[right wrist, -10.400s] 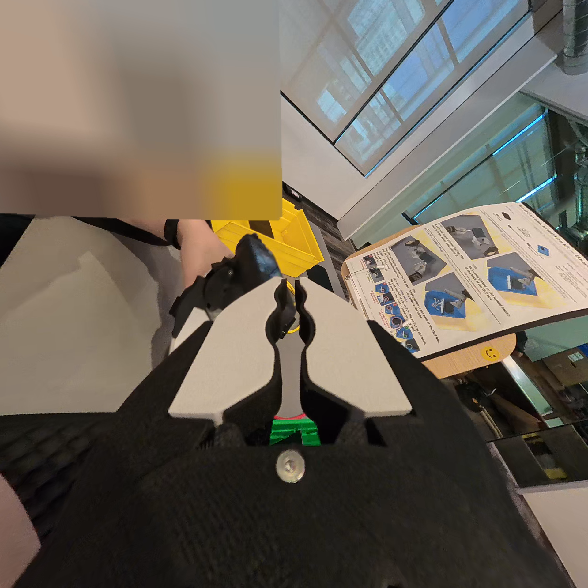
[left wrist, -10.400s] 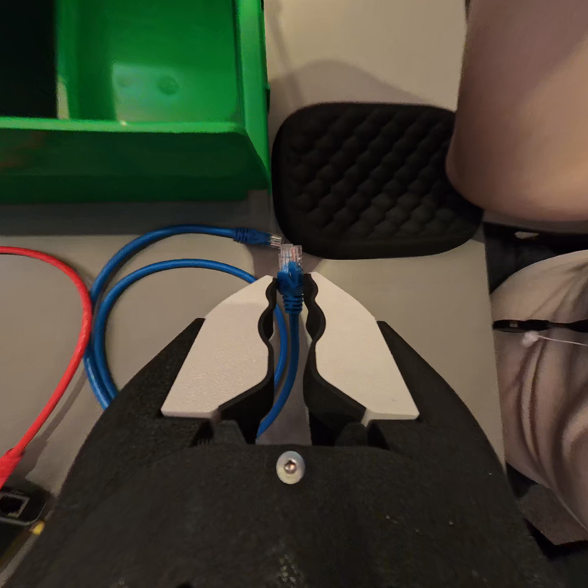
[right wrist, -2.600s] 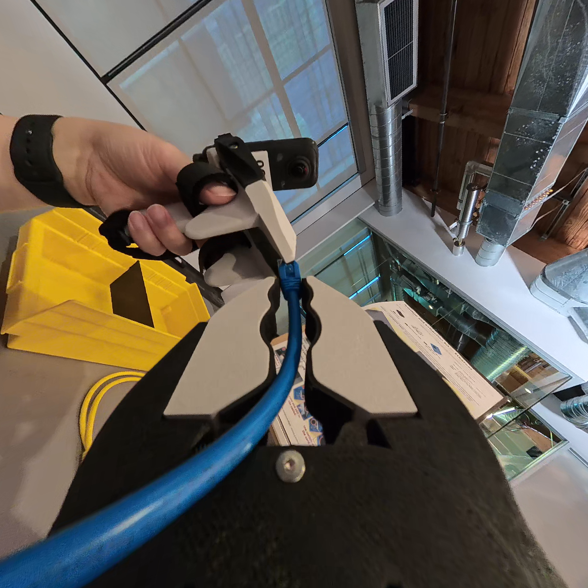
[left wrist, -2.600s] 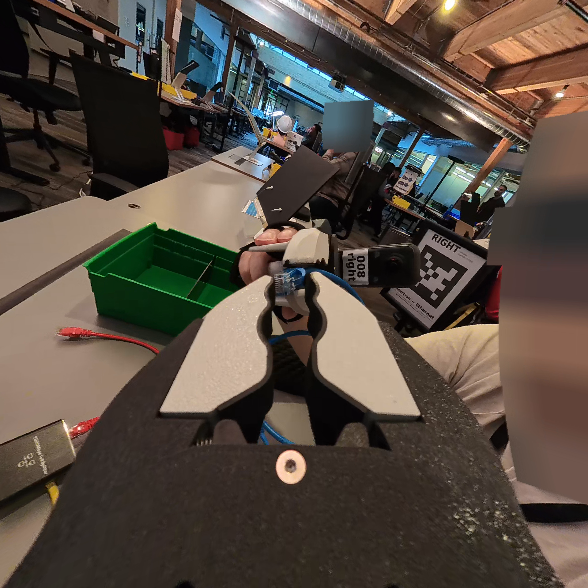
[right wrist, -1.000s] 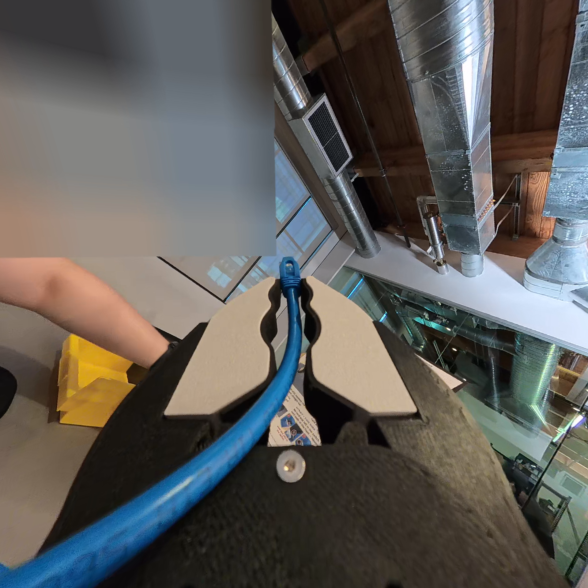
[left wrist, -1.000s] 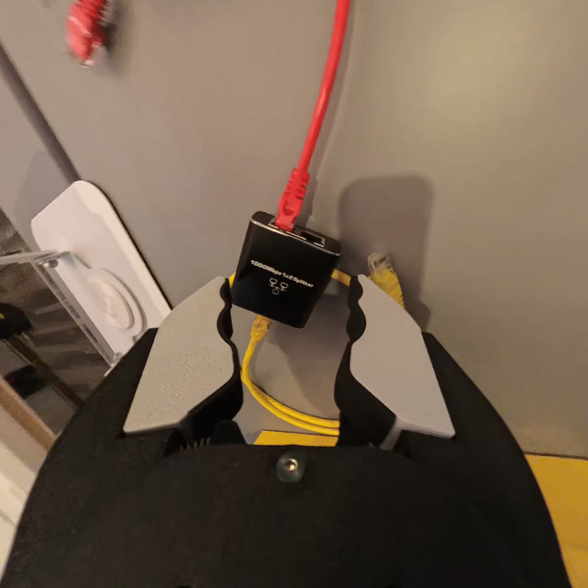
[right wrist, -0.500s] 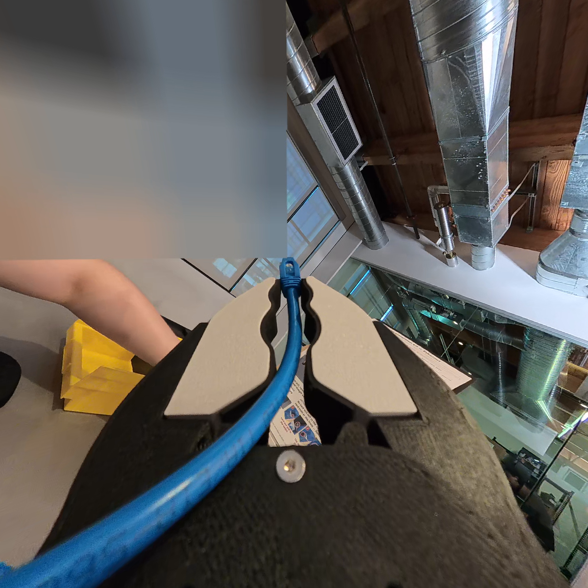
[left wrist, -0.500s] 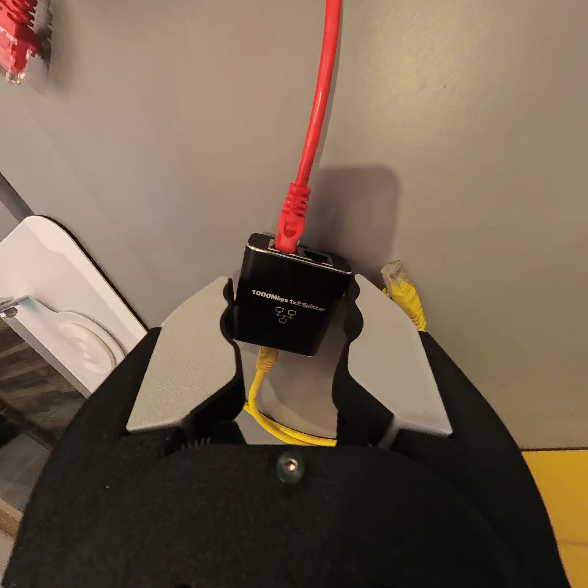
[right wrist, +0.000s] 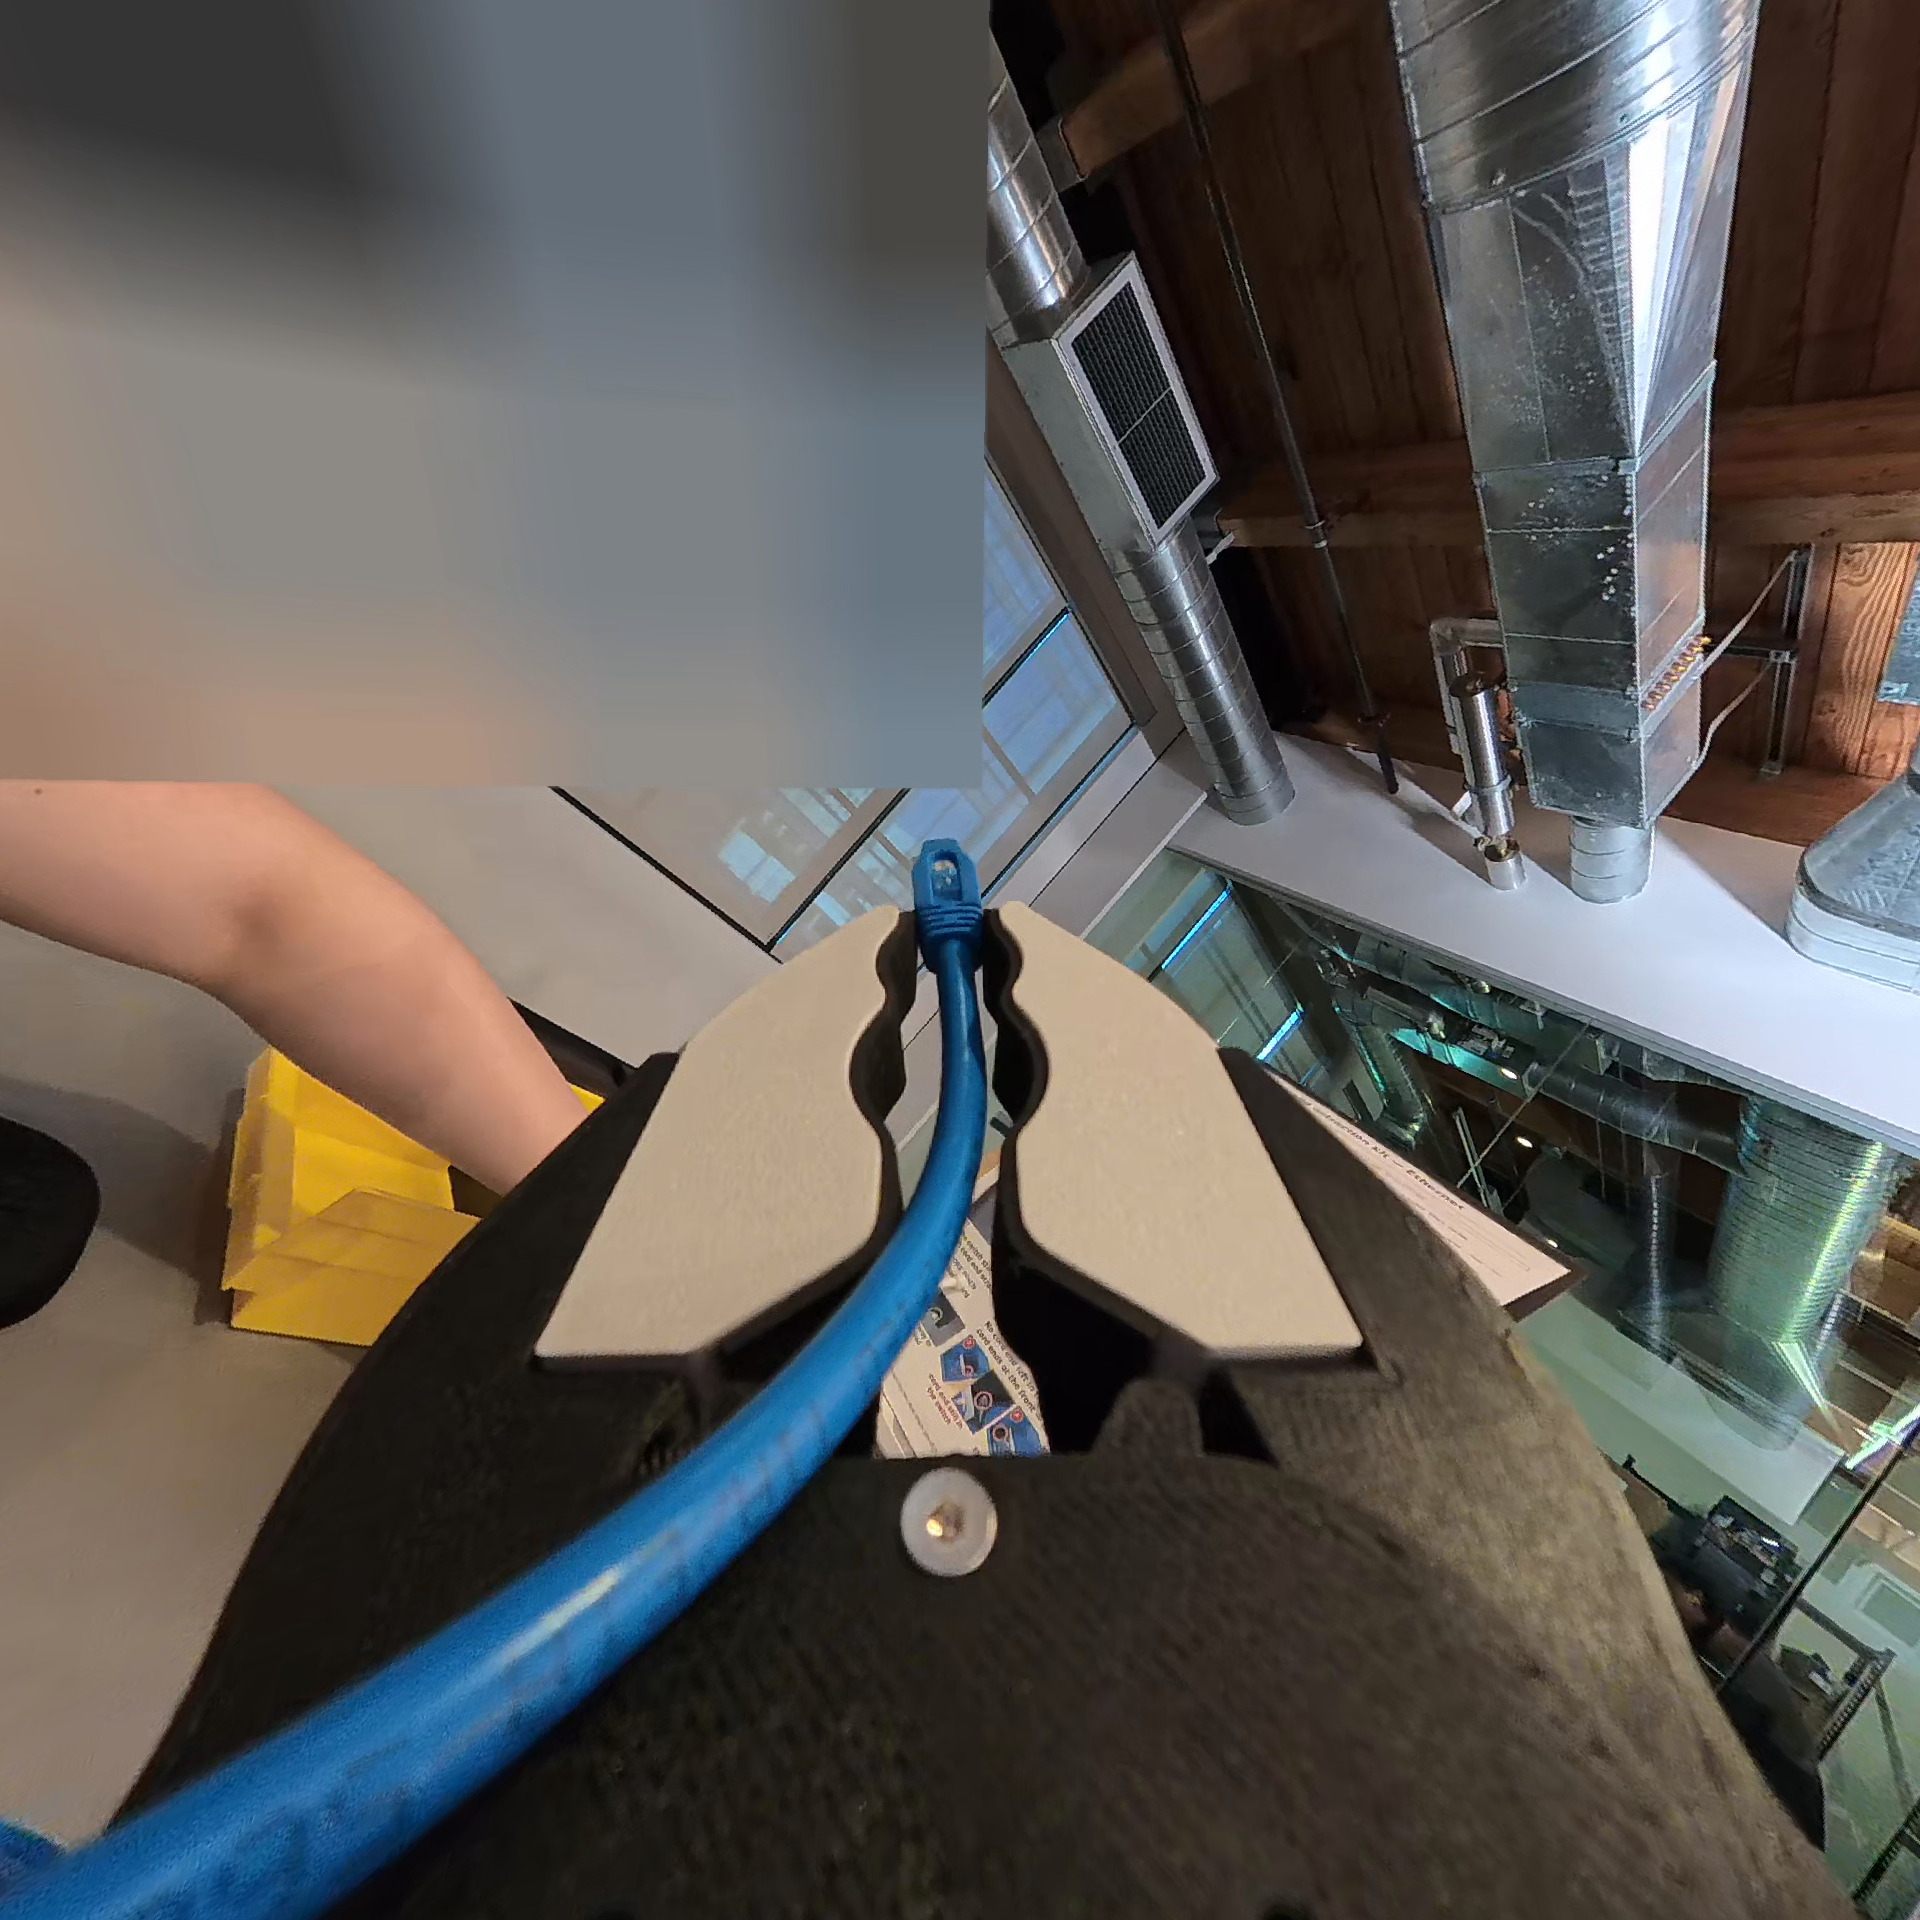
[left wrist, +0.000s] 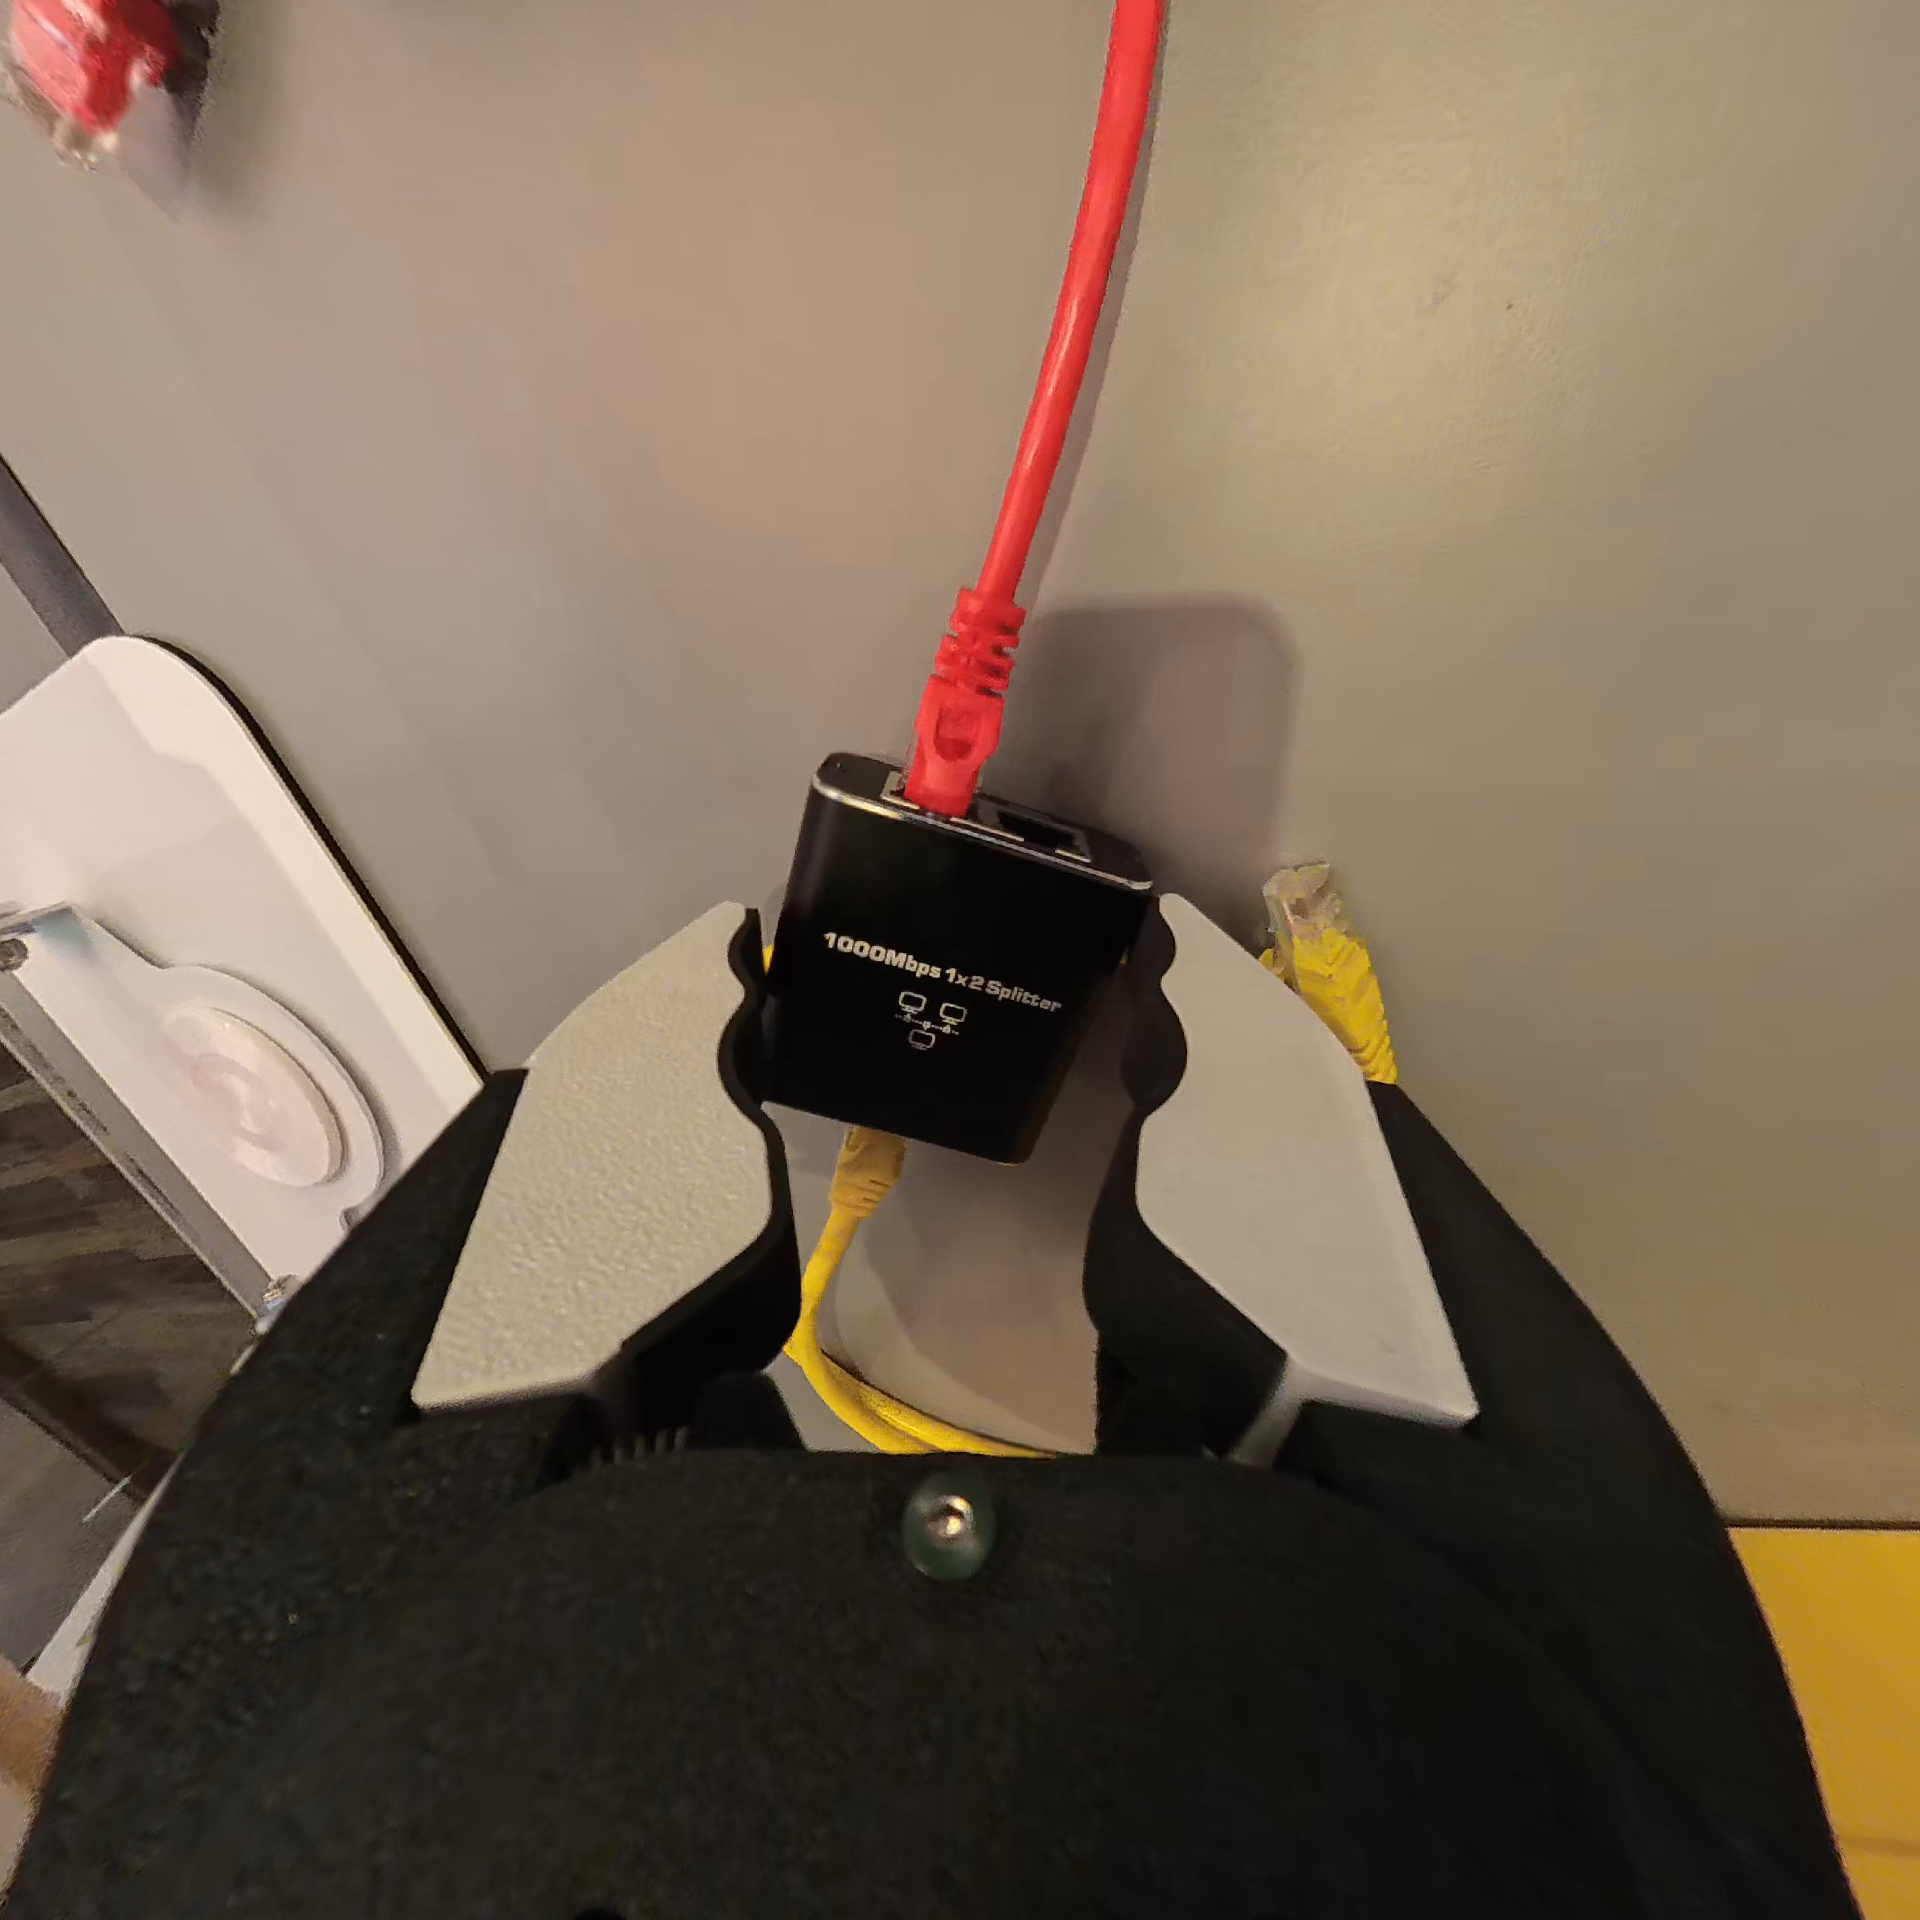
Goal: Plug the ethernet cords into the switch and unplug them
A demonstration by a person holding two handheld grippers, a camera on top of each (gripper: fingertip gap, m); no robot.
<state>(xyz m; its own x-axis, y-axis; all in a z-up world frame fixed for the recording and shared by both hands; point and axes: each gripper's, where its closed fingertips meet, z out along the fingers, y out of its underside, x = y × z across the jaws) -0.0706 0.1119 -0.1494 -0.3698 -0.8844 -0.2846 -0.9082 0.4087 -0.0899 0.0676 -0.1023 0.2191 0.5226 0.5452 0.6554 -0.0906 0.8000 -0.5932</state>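
In the left wrist view, the black switch (left wrist: 935, 997) sits between my left gripper's (left wrist: 951, 920) fingers, which press on its two sides. A red cord (left wrist: 961, 717) is plugged into its far left port; the port beside it (left wrist: 1039, 831) is empty. A yellow cord (left wrist: 862, 1174) is plugged into its near side. My right gripper (right wrist: 948, 914) is shut on the blue cord (right wrist: 940, 1174) just behind its plug (right wrist: 940, 873), and points up and away from the table. The switch is not in the right wrist view.
A loose yellow plug (left wrist: 1320, 956) lies right of the switch and a loose red plug (left wrist: 83, 62) lies at the far left. A white stand (left wrist: 156, 935) is at the left table edge. Yellow bins (right wrist: 312, 1195), a person's forearm (right wrist: 312, 966) and an instruction sheet (right wrist: 1455, 1216) show in the right wrist view. Tip to tip, the grippers are about 45 centimetres apart.
My left gripper let go of the blue plug, which my right gripper took, then moved down over the switch and closed onto its sides. The right gripper has barely moved lately.
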